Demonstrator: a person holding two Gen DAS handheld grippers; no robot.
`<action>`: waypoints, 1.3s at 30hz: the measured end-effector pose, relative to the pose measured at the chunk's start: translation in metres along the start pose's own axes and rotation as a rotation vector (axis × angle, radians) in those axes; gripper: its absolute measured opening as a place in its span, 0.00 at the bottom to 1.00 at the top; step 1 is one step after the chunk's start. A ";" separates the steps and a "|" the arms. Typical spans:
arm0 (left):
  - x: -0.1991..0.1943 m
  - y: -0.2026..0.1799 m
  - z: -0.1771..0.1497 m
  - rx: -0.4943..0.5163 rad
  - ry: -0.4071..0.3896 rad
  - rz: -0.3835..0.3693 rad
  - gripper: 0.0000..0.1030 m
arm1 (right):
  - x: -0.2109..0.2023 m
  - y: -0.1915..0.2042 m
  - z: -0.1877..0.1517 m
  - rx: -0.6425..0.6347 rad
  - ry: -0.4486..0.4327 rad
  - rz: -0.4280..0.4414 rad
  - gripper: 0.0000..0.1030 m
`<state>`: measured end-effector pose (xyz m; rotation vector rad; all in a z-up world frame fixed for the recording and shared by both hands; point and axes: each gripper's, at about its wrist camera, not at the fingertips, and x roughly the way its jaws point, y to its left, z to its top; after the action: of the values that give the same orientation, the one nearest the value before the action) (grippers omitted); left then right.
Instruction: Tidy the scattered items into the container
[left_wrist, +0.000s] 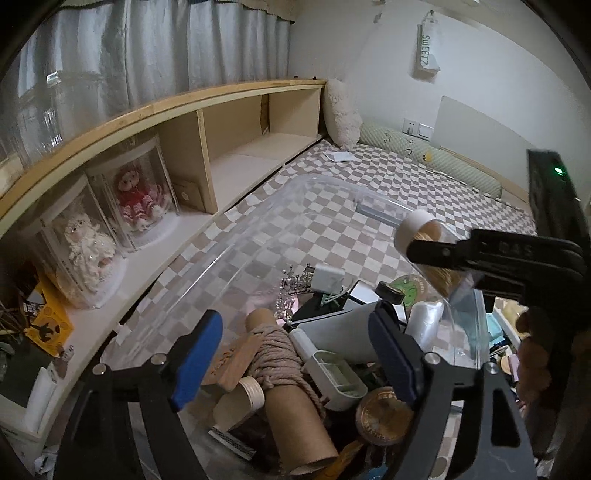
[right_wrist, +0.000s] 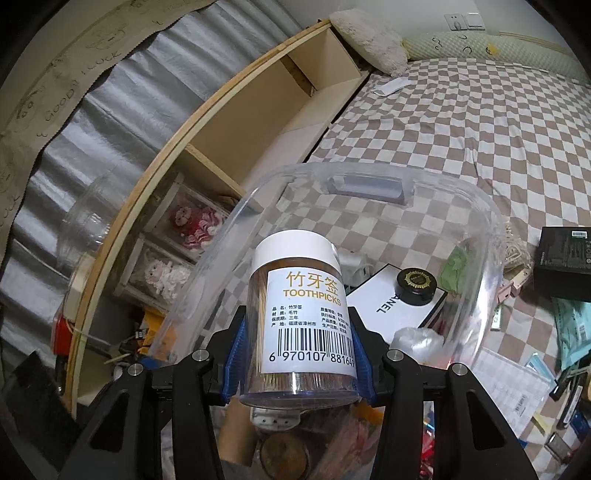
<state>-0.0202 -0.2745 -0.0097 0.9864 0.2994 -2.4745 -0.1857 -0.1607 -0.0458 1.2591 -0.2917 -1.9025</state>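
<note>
A clear plastic bin (left_wrist: 258, 236) sits on the checkered bed and holds several items: a cardboard tube wound with rope (left_wrist: 280, 354), a white box, a gold tin (left_wrist: 384, 417). My left gripper (left_wrist: 295, 350) is open and empty above the bin's near end. My right gripper (right_wrist: 299, 347) is shut on a toothpick jar (right_wrist: 299, 314) with a white lid, held above the bin (right_wrist: 480, 221). The jar also shows in the left wrist view (left_wrist: 424, 236), over the bin's right rim.
A wooden shelf (left_wrist: 229, 155) with two boxed dolls (left_wrist: 136, 199) runs along the left. A black box (right_wrist: 565, 262), papers and small items lie on the bed to the right of the bin. Pillows (left_wrist: 343, 114) sit at the far end.
</note>
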 end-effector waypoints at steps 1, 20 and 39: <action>-0.001 0.000 -0.001 0.002 -0.001 0.003 0.79 | 0.002 0.000 0.001 -0.001 0.002 -0.003 0.49; -0.005 -0.004 -0.008 0.013 -0.020 0.022 0.86 | -0.006 0.010 0.003 -0.039 -0.127 0.009 1.00; -0.021 -0.006 -0.011 0.023 -0.061 0.019 1.00 | -0.048 0.012 -0.031 -0.100 -0.205 -0.056 1.00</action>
<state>-0.0035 -0.2580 -0.0027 0.9170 0.2417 -2.4900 -0.1454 -0.1262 -0.0212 1.0176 -0.2660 -2.0717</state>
